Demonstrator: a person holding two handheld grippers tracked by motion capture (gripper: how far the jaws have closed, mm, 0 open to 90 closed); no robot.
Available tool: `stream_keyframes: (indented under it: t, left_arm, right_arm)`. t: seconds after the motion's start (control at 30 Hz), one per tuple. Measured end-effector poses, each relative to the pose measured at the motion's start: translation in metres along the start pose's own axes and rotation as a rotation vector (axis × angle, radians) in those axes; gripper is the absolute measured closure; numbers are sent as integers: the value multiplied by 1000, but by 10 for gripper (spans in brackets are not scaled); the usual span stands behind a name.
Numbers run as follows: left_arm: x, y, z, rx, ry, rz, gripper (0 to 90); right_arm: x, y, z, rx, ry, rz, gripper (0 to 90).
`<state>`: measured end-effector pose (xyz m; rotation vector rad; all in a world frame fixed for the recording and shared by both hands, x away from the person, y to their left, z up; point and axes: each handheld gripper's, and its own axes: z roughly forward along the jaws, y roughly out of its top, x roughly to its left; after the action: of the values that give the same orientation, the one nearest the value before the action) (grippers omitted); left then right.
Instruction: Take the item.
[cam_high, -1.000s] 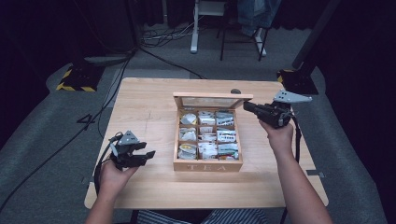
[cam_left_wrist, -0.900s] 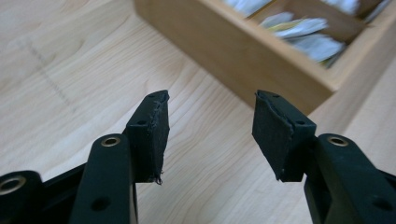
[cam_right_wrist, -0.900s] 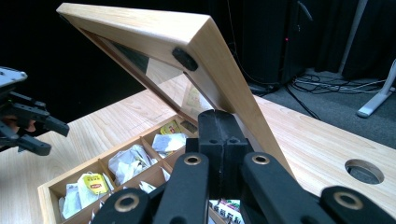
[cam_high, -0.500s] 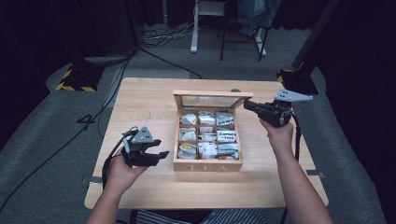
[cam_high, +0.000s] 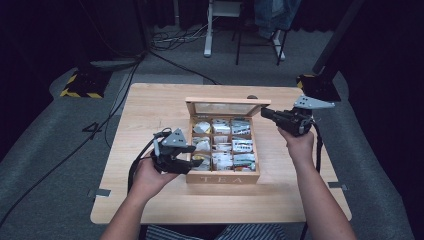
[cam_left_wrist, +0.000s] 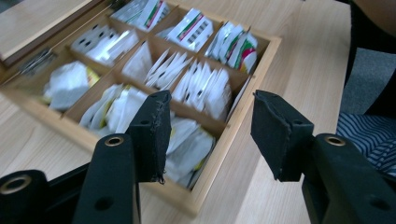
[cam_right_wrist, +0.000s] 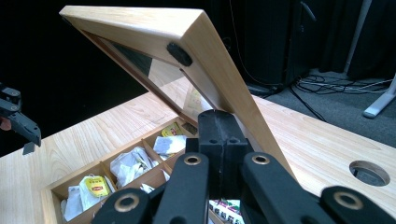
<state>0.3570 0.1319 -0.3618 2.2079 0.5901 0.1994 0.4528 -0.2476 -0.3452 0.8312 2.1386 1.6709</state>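
A wooden tea box (cam_high: 222, 177) marked TEA stands mid-table, its compartments packed with several tea bags (cam_left_wrist: 196, 84). Its glass-paned lid (cam_high: 227, 106) stands raised. My right gripper (cam_high: 264, 112) is shut with nothing between its jaws, and its tip rests against the lid's right corner. In the right gripper view the shut jaws (cam_right_wrist: 219, 126) touch the lid's wooden frame (cam_right_wrist: 205, 56). My left gripper (cam_high: 197, 159) hovers open over the box's near left corner. Its pads (cam_left_wrist: 152, 130) stand wide apart above the front compartments, holding nothing.
The wooden table (cam_high: 150, 115) has a round cable hole (cam_right_wrist: 369, 172) behind the box. Cables and chair legs (cam_high: 240, 35) lie on the floor beyond the far edge. A yellow-black striped base (cam_high: 80, 85) sits at the far left.
My left hand has lifted off the table's left side and moved right, up to the box's front left corner. The right gripper and the lid have kept still.
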Motion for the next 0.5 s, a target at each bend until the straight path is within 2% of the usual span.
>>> stream_keyframes:
  t: [0.07,0.23,0.33,0.37,0.5]
  left_arm:
    - [-3,10,8,3,-15,16,480]
    - [-6,20,20,-6,-47,22,481]
    - [-10,29,32,-21,-88,16,481]
    - [-10,29,32,-21,-88,16,481]
    - [-11,40,50,-7,-146,10,481]
  right_arm:
    - [0,0,0,1,3,1,900]
    - [0,0,0,2,6,3,900]
    - [-1,0,0,2,8,4,900]
    - [-1,0,0,2,8,4,900]
    - [0,0,1,2,13,9,900]
